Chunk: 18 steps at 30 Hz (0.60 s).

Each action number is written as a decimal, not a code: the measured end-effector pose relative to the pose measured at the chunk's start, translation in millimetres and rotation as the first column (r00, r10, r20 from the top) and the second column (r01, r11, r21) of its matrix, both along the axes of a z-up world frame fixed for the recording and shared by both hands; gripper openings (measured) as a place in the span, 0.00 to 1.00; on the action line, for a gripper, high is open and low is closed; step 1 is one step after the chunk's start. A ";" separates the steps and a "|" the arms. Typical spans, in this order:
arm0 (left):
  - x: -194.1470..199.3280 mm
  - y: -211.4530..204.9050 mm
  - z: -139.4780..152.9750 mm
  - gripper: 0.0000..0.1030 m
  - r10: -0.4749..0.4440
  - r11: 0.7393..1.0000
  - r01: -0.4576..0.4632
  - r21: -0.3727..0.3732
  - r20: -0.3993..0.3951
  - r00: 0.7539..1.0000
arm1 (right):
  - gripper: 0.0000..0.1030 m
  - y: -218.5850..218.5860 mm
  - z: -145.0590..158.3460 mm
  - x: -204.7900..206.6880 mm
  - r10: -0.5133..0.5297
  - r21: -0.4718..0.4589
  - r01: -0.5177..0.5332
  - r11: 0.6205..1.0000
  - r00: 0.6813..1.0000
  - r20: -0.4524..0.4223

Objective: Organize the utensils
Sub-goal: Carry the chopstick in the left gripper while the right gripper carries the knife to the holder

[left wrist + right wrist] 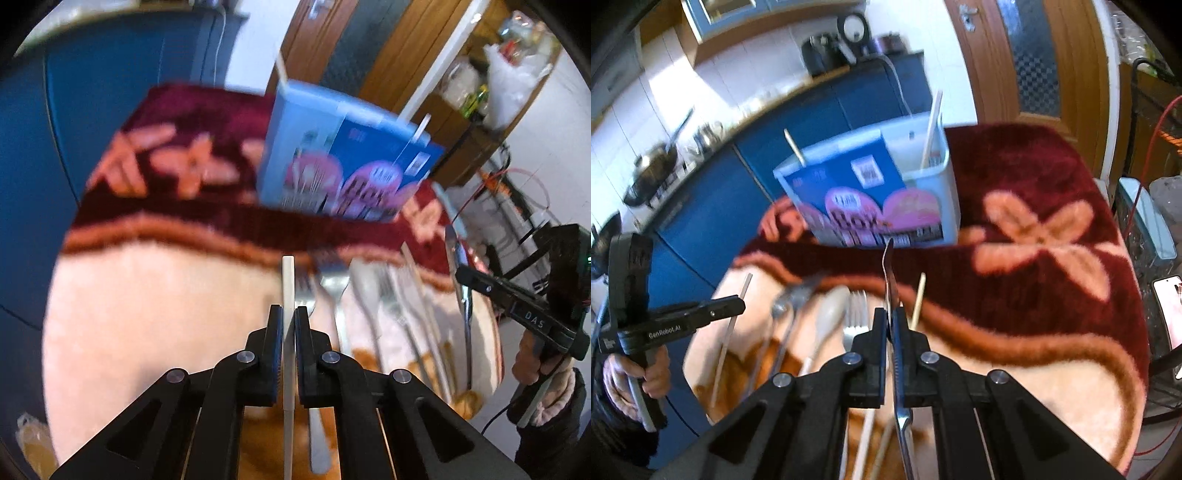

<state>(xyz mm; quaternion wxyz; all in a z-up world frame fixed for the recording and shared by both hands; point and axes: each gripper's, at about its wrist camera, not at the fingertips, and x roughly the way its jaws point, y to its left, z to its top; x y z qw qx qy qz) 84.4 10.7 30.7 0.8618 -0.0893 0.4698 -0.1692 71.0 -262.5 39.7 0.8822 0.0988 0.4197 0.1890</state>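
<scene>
My left gripper (288, 314) is shut on a white chopstick (287, 280) and holds it above the blanket. My right gripper (890, 317) is shut on a metal knife (888, 266), blade pointing toward the blue utensil box (871, 195). The box (343, 158) stands on the dark red part of the blanket with two chopsticks (932, 125) sticking up in it. Several forks (334, 291), a spoon (831, 310) and chopsticks (421, 295) lie in a row on the pale part. The right gripper also shows in the left wrist view (465, 275), and the left gripper in the right wrist view (740, 304).
A red and cream floral blanket (1052, 258) covers the round table. Blue kitchen cabinets (812, 122) stand behind, with pans on the counter. A wooden door (1052, 55) is at the back right. A phone (1171, 314) and wire racks sit at the right.
</scene>
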 end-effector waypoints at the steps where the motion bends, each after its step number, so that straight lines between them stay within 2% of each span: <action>1: -2.2 0.0 6.5 0.06 0.003 1.000 -0.003 -0.005 0.035 0.999 | 0.05 -1.8 3.5 -1.1 -0.011 0.019 0.011 1.000 1.000 0.020; 5: 1.1 -0.4 31.2 0.06 0.021 0.999 -0.014 -0.046 0.151 0.988 | 0.05 -7.0 16.4 -4.0 -0.057 0.088 0.048 0.995 0.993 0.103; 10: 13.3 -4.3 59.7 0.06 0.064 0.996 -0.043 -0.079 0.283 0.957 | 0.05 -8.6 29.1 0.2 -0.094 0.144 0.069 0.987 0.981 0.171; 14: 25.5 -9.3 83.9 0.06 0.098 0.992 -0.061 -0.108 0.384 0.918 | 0.05 -10.5 38.8 3.4 -0.115 0.153 0.082 0.985 0.968 0.225; 18: 40.4 -13.8 106.7 0.06 0.136 0.990 -0.095 -0.108 0.489 0.862 | 0.04 -15.4 49.4 10.7 -0.149 0.180 0.102 0.978 0.950 0.273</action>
